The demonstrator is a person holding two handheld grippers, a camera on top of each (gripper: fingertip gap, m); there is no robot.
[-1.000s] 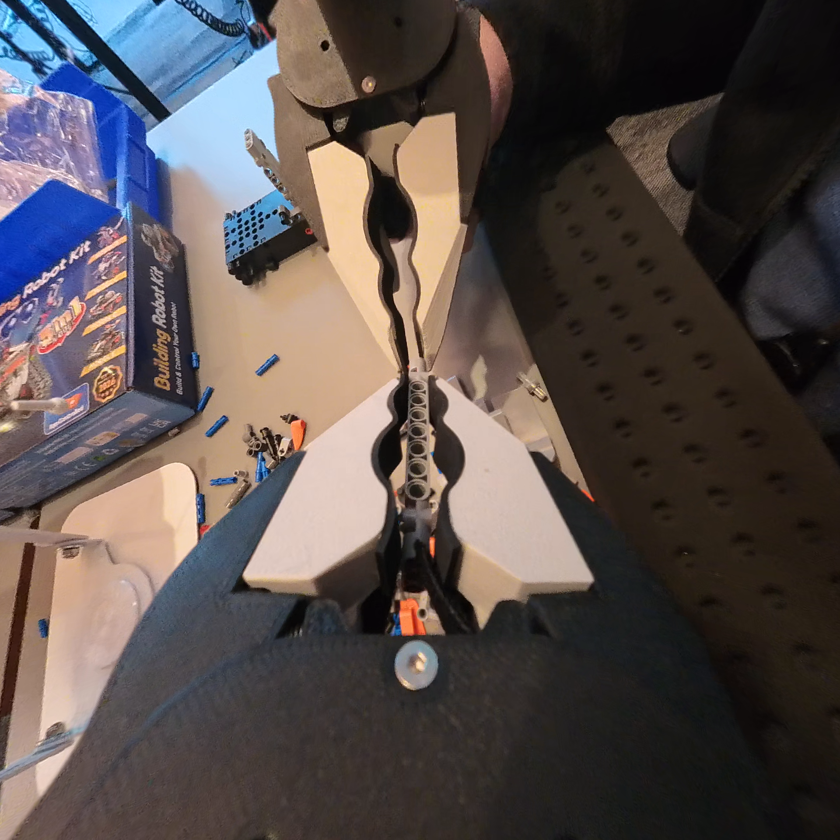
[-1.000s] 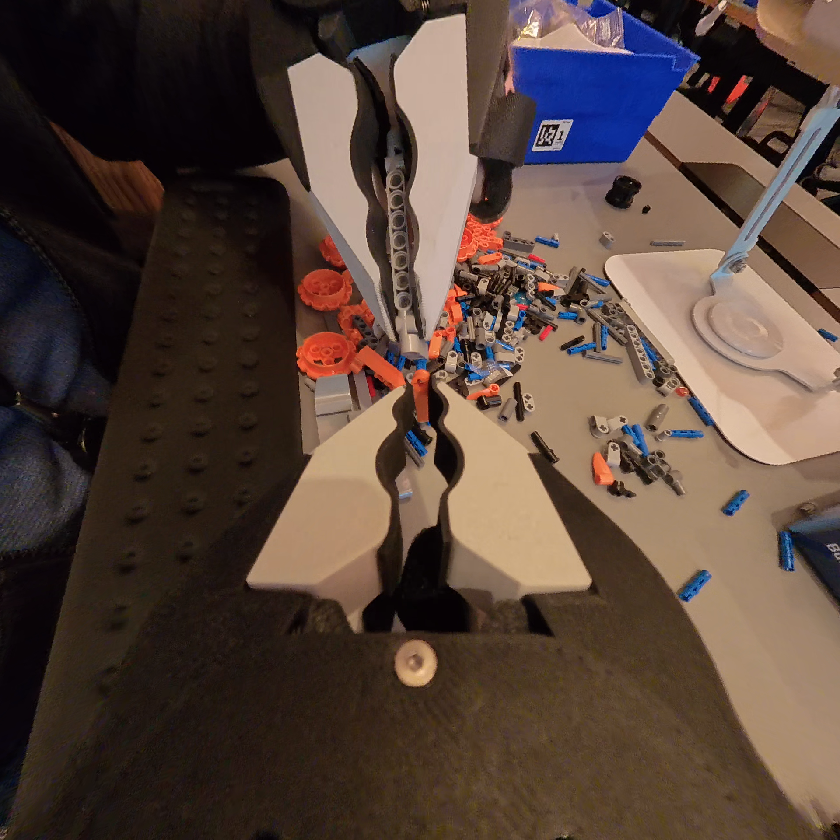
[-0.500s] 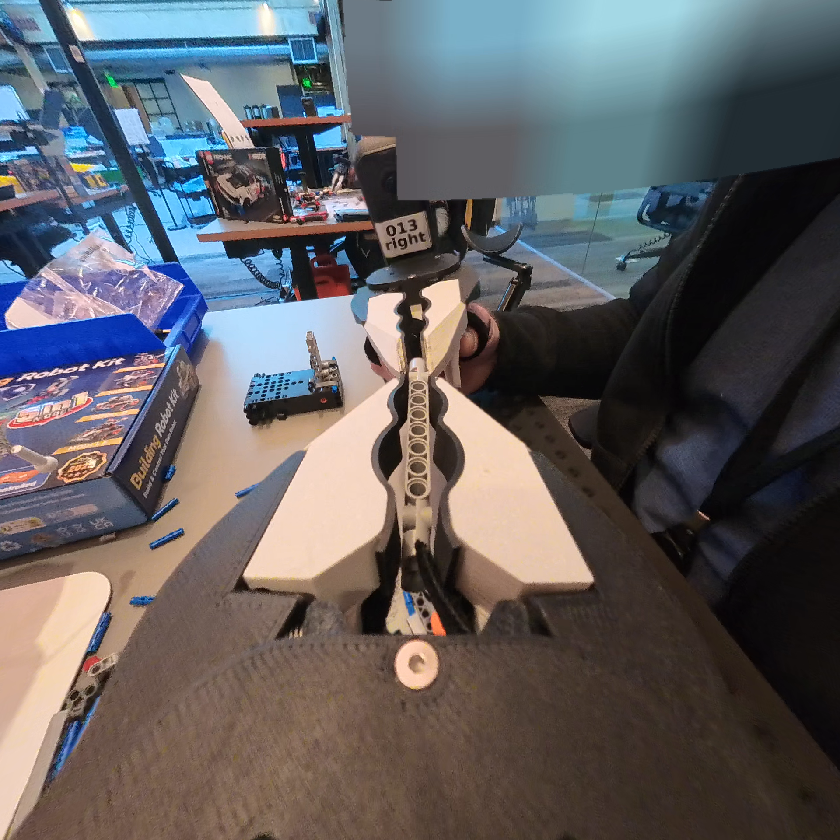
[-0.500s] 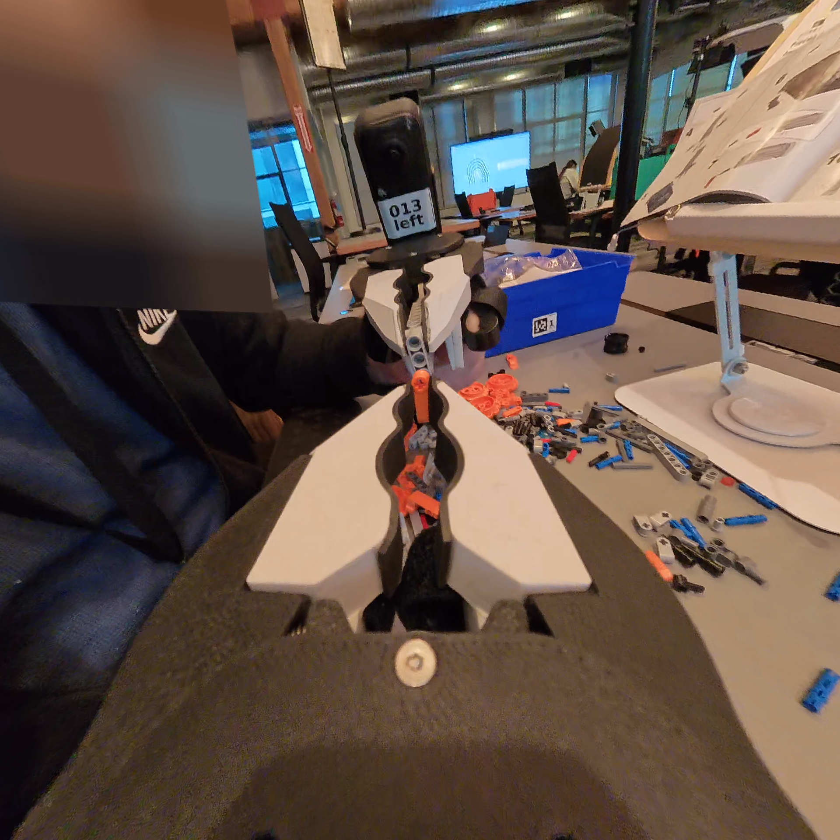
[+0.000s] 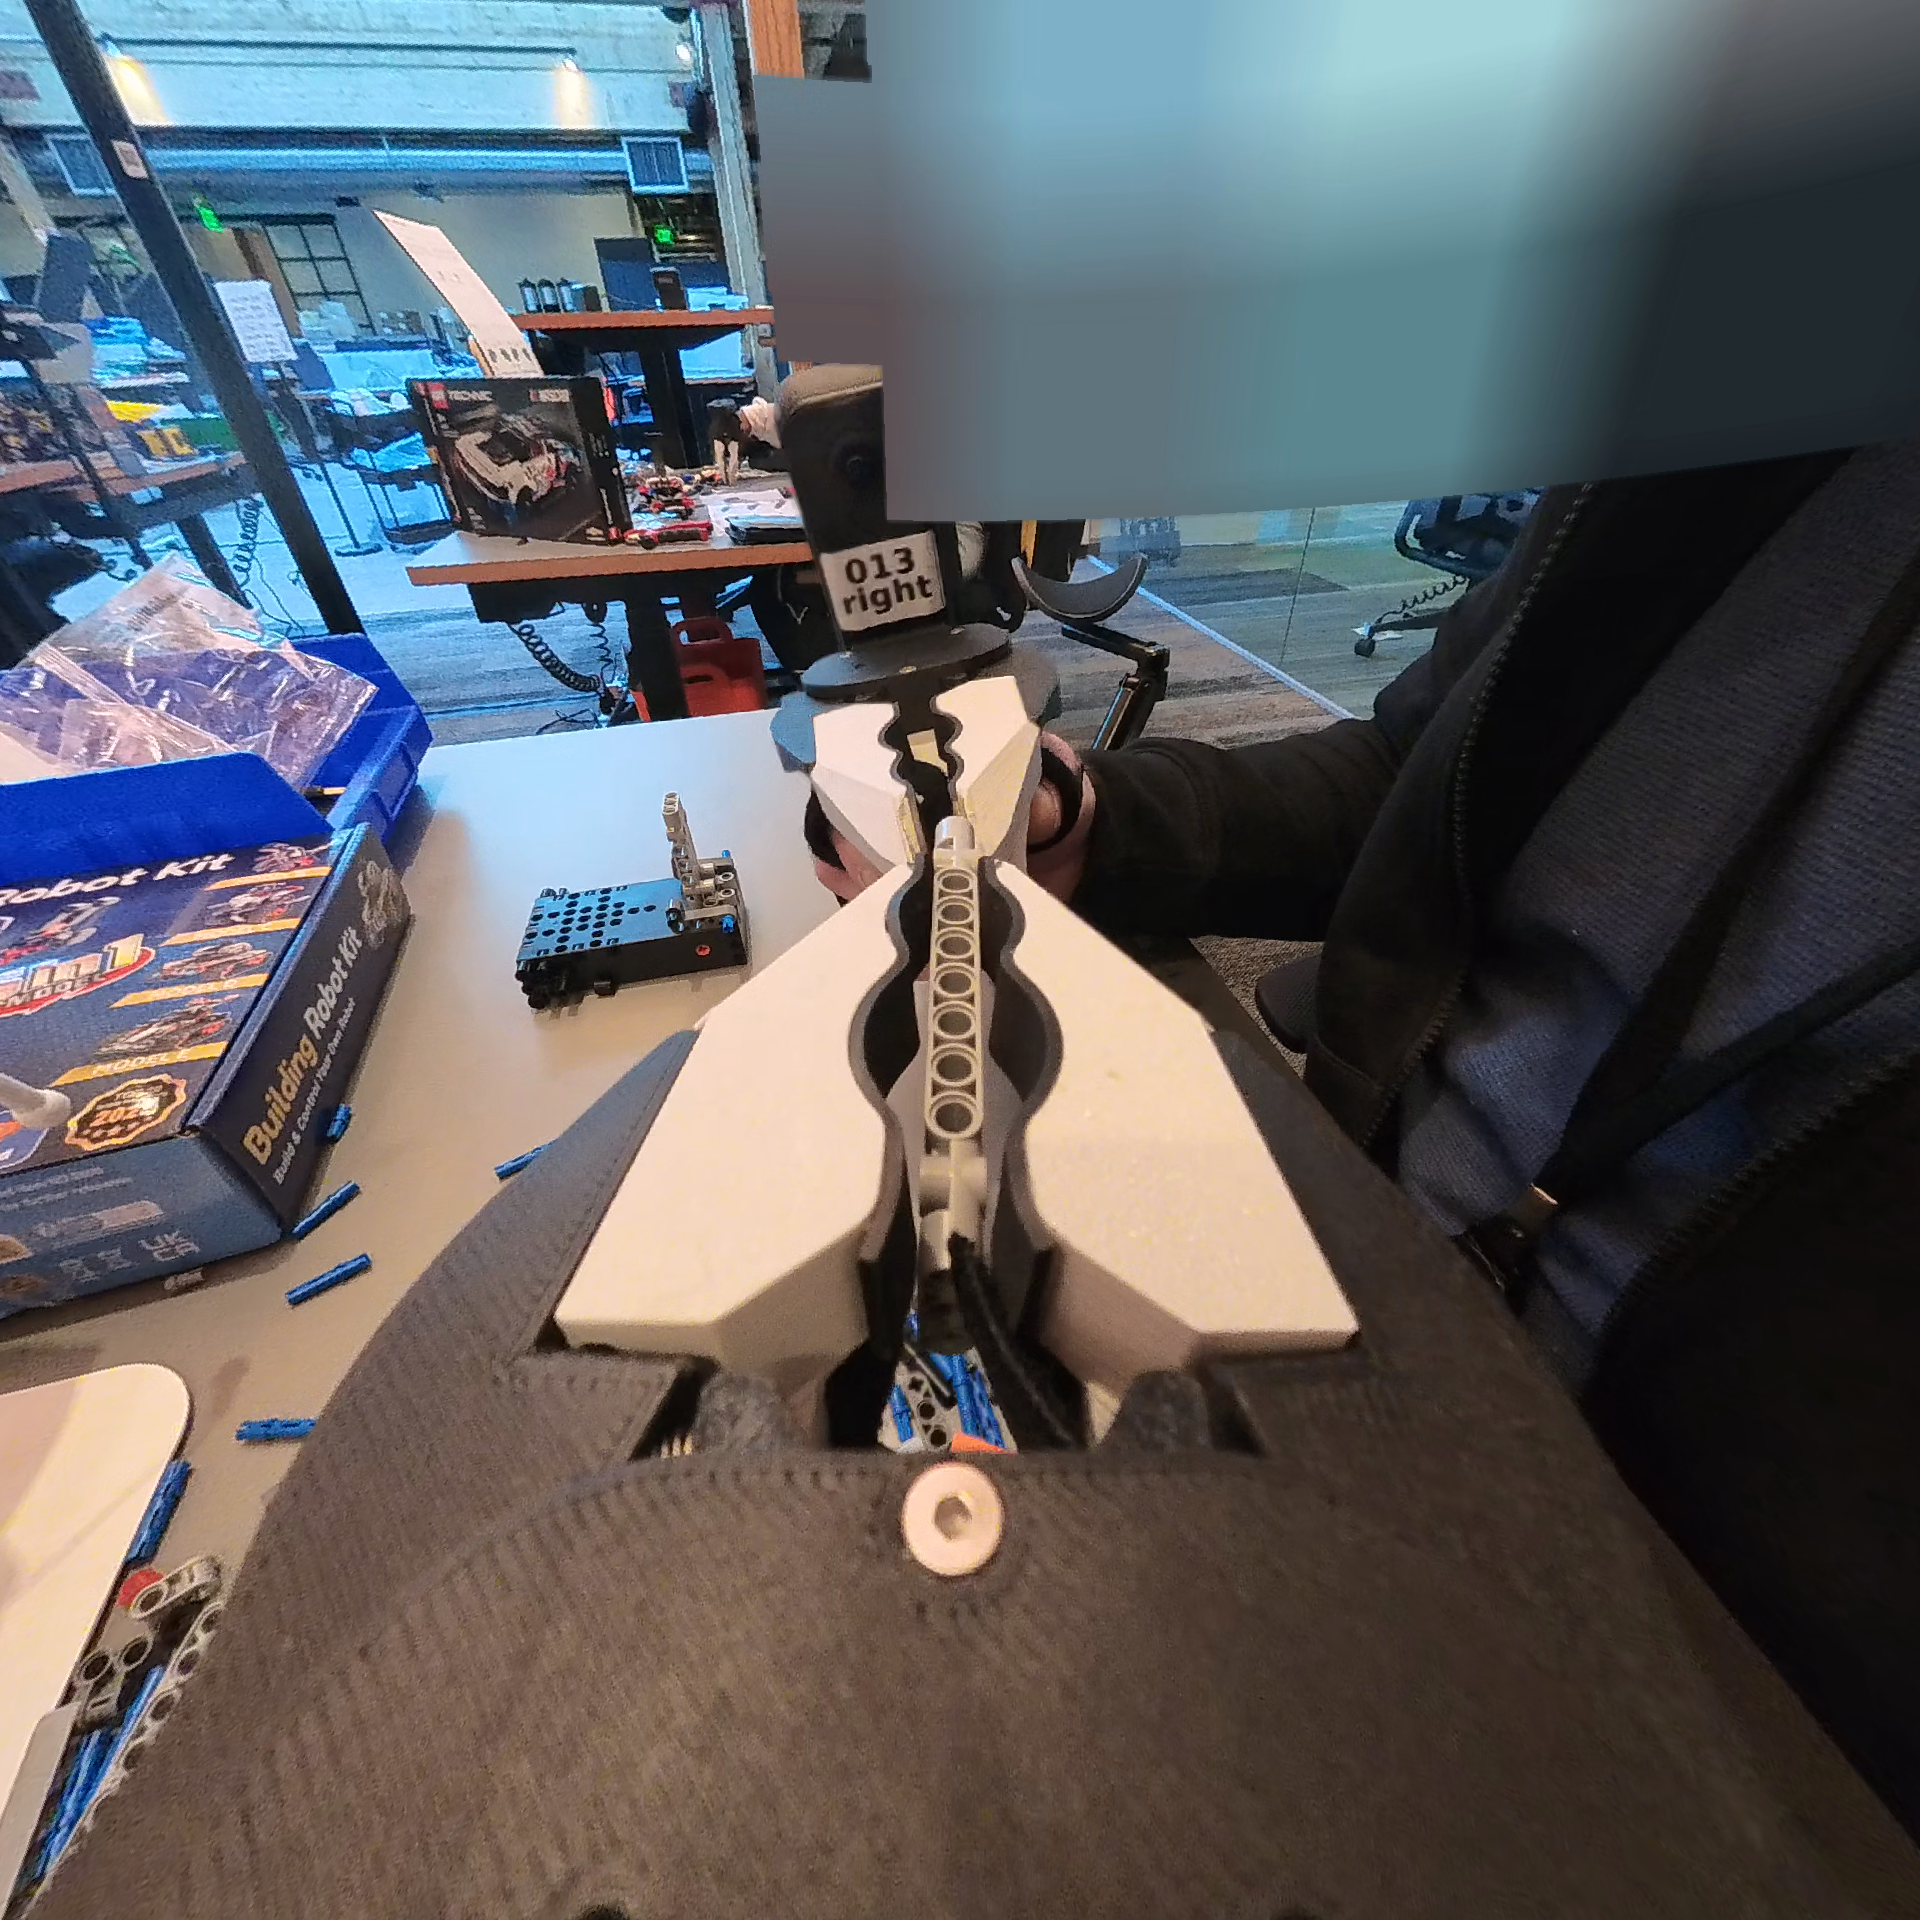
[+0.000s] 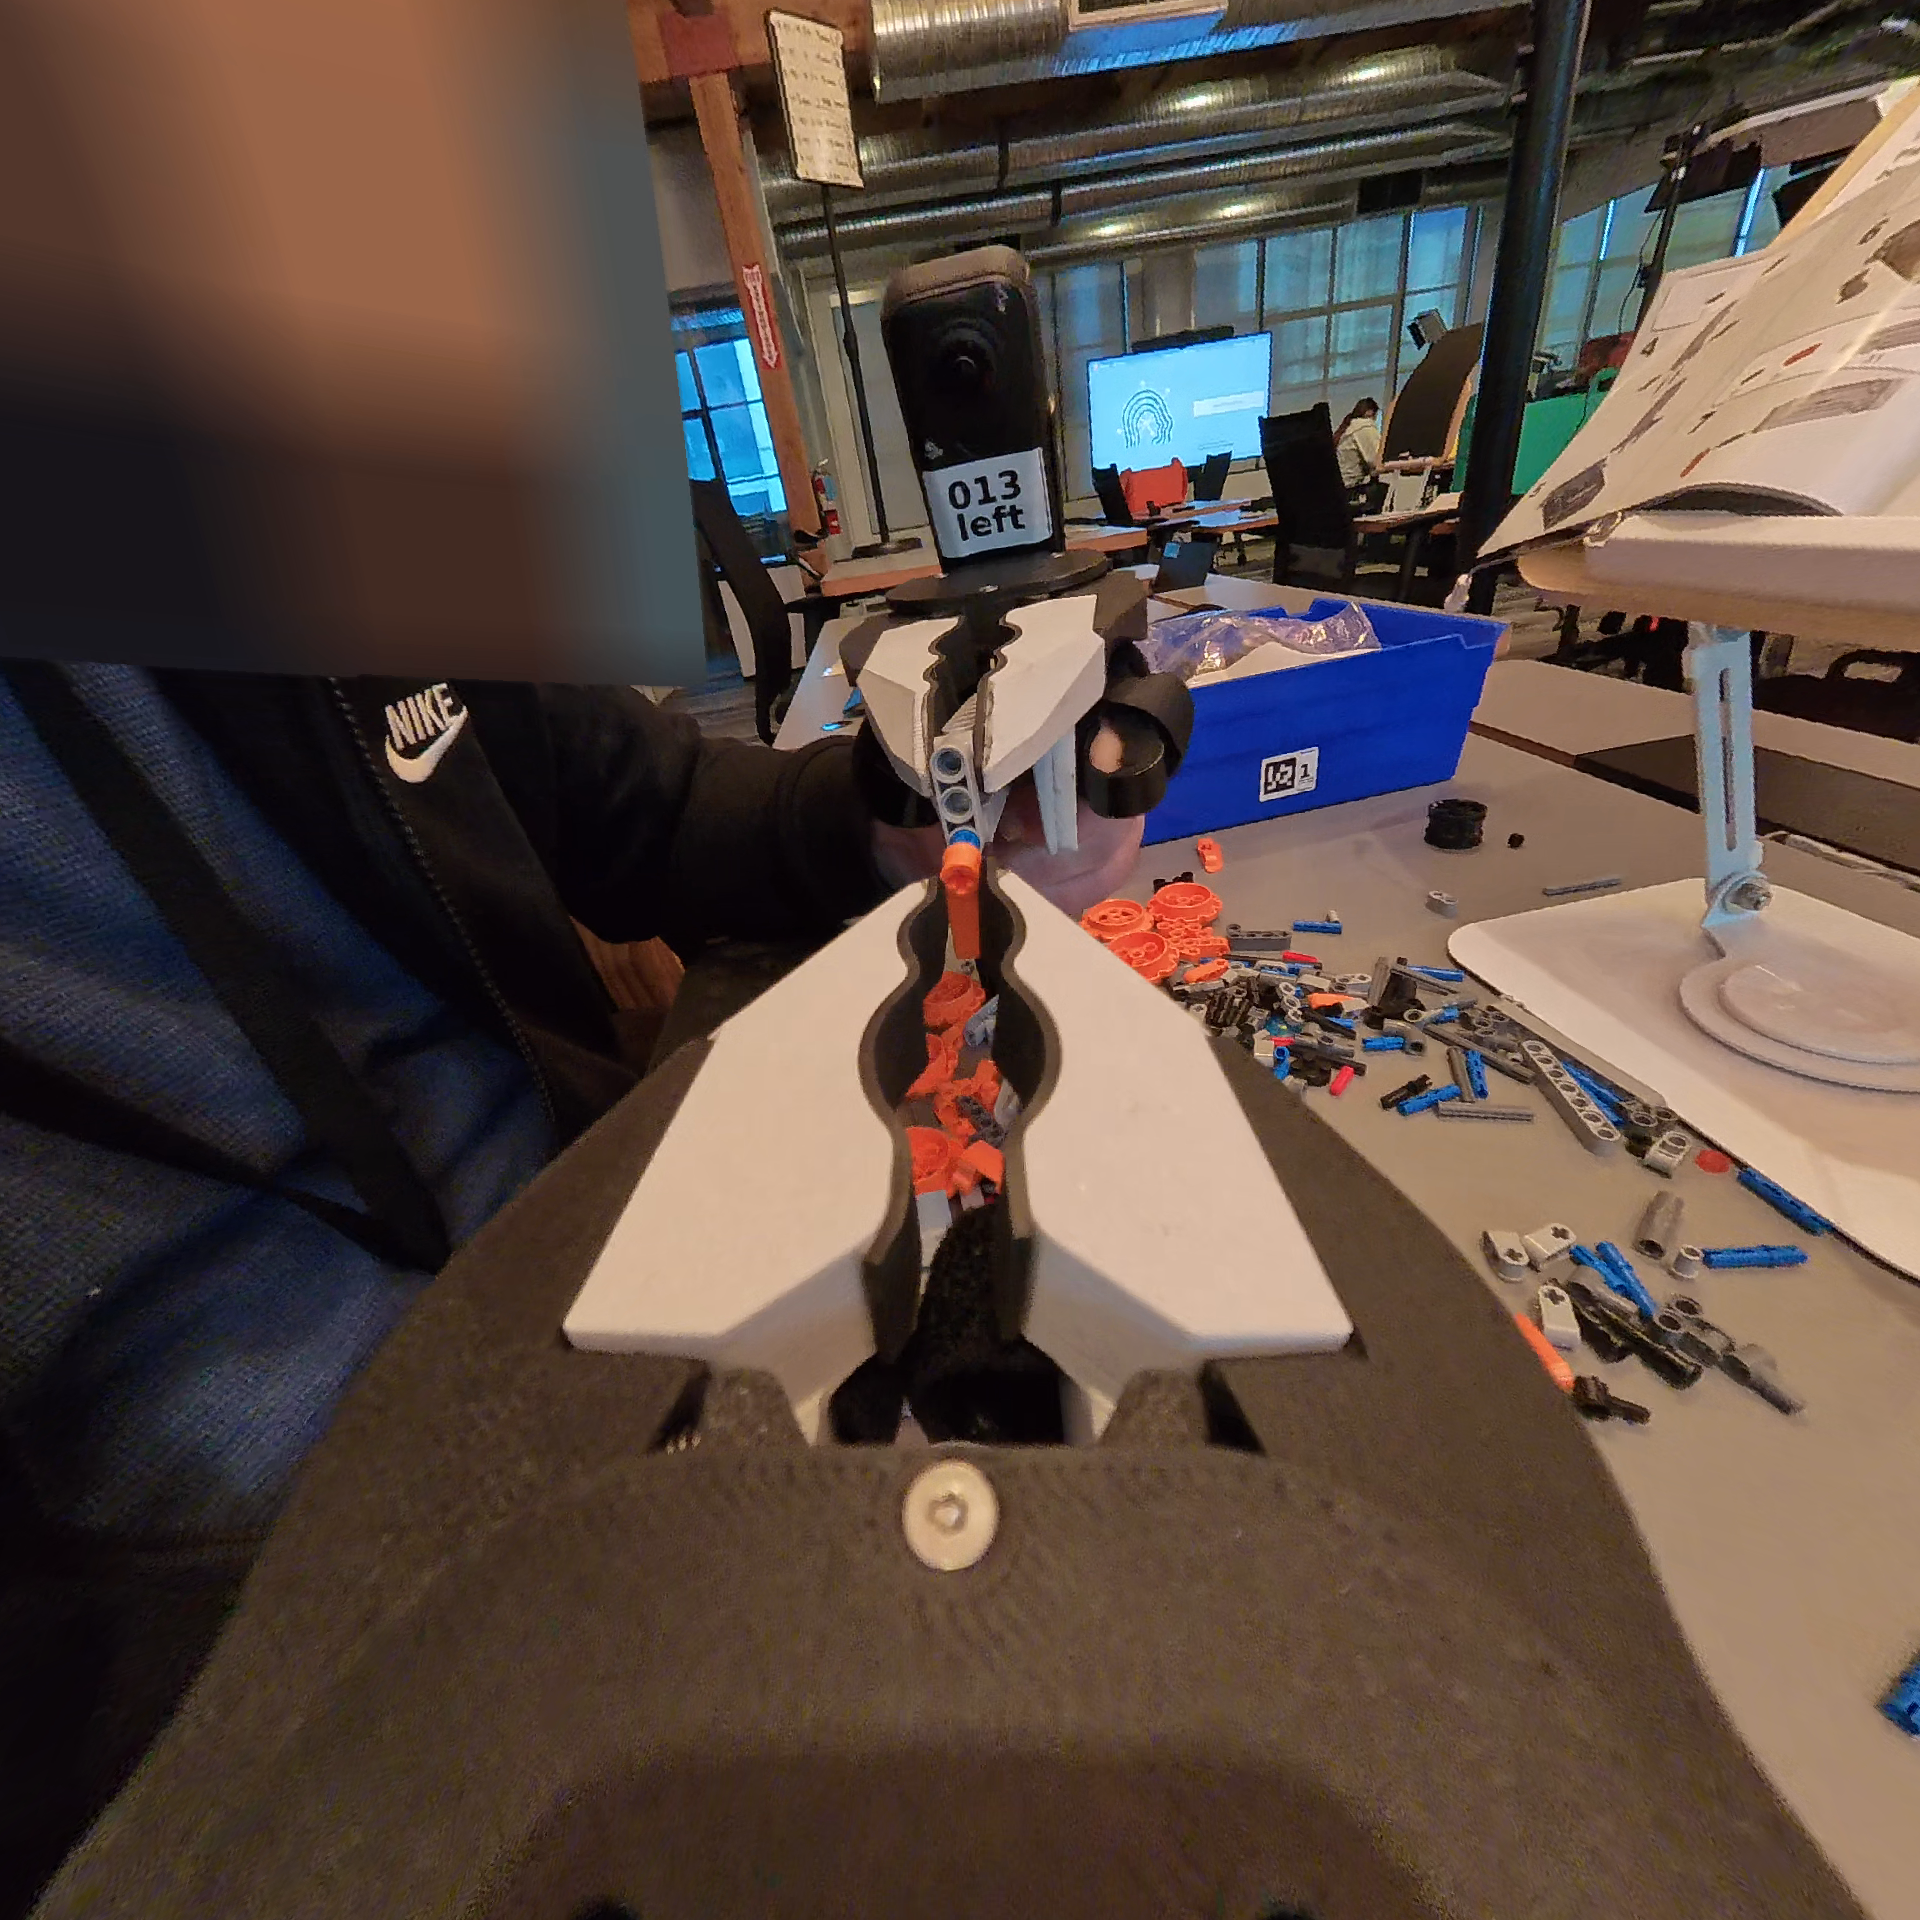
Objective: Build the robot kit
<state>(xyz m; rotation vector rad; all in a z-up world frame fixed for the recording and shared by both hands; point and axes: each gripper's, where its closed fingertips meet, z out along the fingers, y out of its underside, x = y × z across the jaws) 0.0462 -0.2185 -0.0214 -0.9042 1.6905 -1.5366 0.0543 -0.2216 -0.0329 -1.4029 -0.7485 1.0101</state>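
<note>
Now I pinch a grey holed beam (image 5: 954, 997) in my left hand-held gripper (image 5: 951, 883); my right hand-held gripper (image 6: 961, 904) pinches an orange piece (image 6: 962, 902), tips nearly touching above the tabletop (image 6: 1766, 1558).

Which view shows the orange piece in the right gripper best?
The right wrist view: the orange piece stands clear between the right gripper's tips, meeting the grey beam. The left wrist view hides it behind the beam in the left gripper.
</note>
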